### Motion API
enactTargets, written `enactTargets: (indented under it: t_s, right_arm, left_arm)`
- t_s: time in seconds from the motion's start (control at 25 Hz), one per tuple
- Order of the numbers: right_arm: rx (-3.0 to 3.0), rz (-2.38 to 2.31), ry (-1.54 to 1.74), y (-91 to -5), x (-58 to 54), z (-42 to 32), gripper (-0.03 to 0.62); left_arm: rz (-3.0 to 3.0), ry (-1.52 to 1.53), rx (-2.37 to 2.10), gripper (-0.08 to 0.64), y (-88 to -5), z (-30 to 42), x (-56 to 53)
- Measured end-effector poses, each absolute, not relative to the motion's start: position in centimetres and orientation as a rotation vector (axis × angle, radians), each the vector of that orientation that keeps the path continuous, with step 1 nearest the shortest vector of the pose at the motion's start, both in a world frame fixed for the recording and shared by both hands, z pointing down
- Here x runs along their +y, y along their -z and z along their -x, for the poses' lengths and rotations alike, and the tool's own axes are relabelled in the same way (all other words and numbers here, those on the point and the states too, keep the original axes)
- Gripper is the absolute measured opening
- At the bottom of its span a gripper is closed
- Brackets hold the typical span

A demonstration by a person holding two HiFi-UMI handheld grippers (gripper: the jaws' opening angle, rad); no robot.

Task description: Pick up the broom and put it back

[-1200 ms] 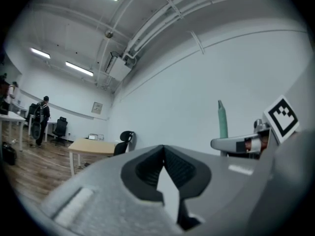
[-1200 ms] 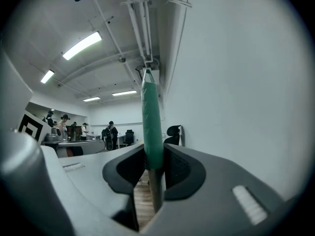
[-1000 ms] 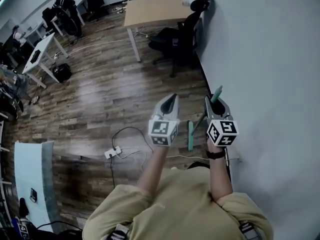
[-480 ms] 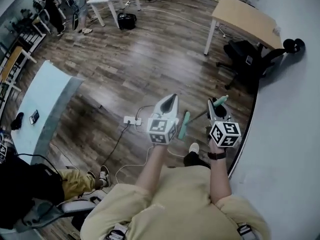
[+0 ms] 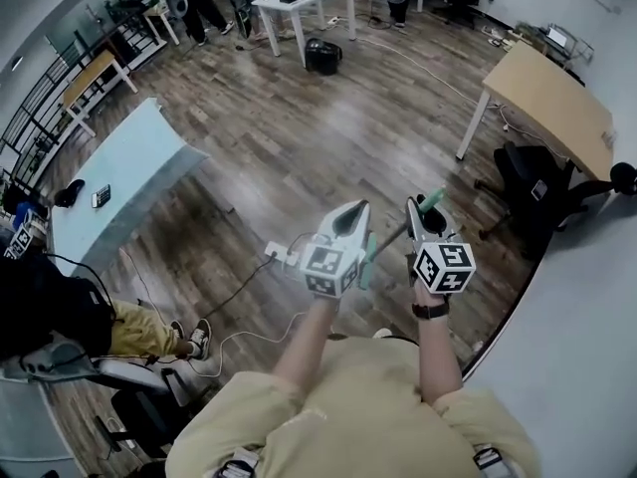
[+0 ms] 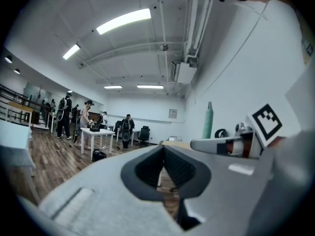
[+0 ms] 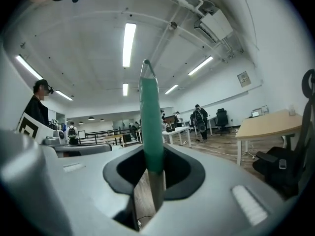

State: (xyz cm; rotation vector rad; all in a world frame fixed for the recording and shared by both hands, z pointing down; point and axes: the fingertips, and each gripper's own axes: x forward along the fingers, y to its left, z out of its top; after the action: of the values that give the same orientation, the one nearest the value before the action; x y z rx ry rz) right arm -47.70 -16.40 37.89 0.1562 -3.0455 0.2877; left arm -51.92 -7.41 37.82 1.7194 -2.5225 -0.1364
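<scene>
The broom is a thin grey pole with a green grip (image 5: 434,200) and a green head (image 5: 369,252) low by the floor. My right gripper (image 5: 416,210) is shut on the pole just under the green grip, which stands upright through the jaws in the right gripper view (image 7: 150,127). My left gripper (image 5: 355,210) hovers just left of the broom, jaws shut with nothing between them (image 6: 163,154). From the left gripper view the green grip (image 6: 208,122) rises beside the right gripper (image 6: 231,144).
A white wall (image 5: 587,297) runs along the right. A light wooden desk (image 5: 552,103) and a black office chair (image 5: 537,192) stand ahead on the right. On the left are a pale blue table (image 5: 119,182), a seated person (image 5: 60,317), and a power strip with cables (image 5: 279,257).
The whole view has swung away from the wall, which now lies at the right instead of ahead. Both grippers turned along with it, the broom still in the right one.
</scene>
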Motion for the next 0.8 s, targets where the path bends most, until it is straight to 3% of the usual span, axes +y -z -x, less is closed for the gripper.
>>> enactTargets:
  t_s: [0.44, 0.8]
  right_arm:
    - [-3.043, -0.448, -0.381, -38.6, -32.1, 41.1, 0.092]
    - [-2.861, -1.341, -0.425, -40.8, -47.5, 20.6, 0.091]
  left_arm:
    - [-1.875, 0.025, -2.395, 0.002, -36.6, 49.0, -25.1]
    - [-2.507, -0.005, -1.727, 0.002, -38.4, 31.1, -48.1]
